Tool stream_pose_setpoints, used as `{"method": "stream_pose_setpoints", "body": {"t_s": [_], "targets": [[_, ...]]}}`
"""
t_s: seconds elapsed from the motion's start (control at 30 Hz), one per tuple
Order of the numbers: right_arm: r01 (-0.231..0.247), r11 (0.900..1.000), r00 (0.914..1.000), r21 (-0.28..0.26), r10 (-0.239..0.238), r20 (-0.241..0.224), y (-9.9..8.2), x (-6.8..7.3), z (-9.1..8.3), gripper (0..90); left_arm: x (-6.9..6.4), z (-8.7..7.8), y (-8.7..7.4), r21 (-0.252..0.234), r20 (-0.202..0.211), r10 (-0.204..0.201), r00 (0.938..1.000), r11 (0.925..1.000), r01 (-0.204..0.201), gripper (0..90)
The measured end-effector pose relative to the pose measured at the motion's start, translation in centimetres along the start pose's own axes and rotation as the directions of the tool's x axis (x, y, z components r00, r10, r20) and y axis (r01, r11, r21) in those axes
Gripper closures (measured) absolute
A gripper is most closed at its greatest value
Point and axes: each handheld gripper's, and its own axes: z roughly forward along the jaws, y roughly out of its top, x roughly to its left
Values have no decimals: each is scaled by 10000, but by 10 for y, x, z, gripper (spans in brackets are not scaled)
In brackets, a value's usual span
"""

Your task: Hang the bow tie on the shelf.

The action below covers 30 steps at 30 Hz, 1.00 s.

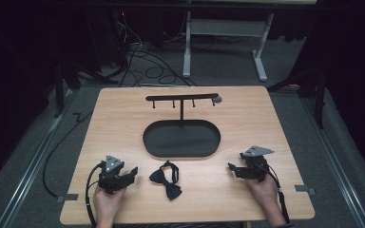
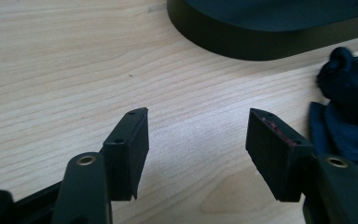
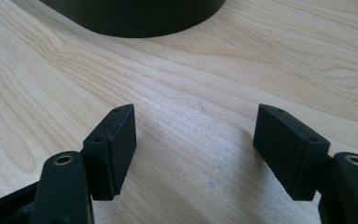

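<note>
From the high view, a dark blue bow tie (image 1: 167,180) is lying flat on the wooden table (image 1: 123,123), between the two grippers. Its long line is running slantwise, from up near the black oval tray (image 1: 152,142) down toward the person's edge of the table. Its strap loop is pointing up at the tray and its wide bow is pointing down. The left gripper (image 1: 132,172) is sitting just beside the bow tie, with its jaws aiming at it and spread apart. The right gripper (image 1: 232,169) is sitting farther off on the other side, aiming back toward the middle, jaws spread too. A black stand with small hooks (image 1: 182,98) is rising from the back of the tray.

In the left gripper view, the left gripper (image 2: 198,122) is holding its jaws wide with only bare wood between them. The bow tie (image 2: 342,116) is lying off to the side of one jaw, near it, maybe just touching, but that part is hard to see. The tray (image 2: 261,42) is sitting ahead.

In the right gripper view, the right gripper (image 3: 196,119) is also holding its jaws wide over bare wood. The tray (image 3: 135,18) is sitting ahead of the jaws.
</note>
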Motion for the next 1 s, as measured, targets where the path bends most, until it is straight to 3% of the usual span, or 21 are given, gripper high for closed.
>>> {"method": "stream_pose_setpoints", "body": {"t_s": [0.23, 0.47, 0.6, 0.93, 1.0], "targets": [[20, 10000, 10000, -6, -20, -5, 0, 0, 0, 312, -8, -10, 6, -260, 442, 57, 9990, 9997, -46, 452], [-3, 10000, 10000, -4, 3, -4, 0, 0, 0, 314, -21, 1, 16, -145, 963, 382, 9946, 9992, -370, 467], [0, 10000, 10000, -1, 0, -3, 0, 0, 0, 314, -31, 5, 22, -261, 1397, 525, 9888, 9984, -493, 479], [-9, 10000, 10000, -1, 9, -8, 0, 0, 0, 314, -39, 17, 34, 44, 1699, 996, 9804, 9948, -1018, 495], [-8, 10000, 10000, 1, 8, -6, 0, 0, 0, 314, -43, 20, 37, 44, 1921, 1012, 9761, 9946, -1040, 498]]}}
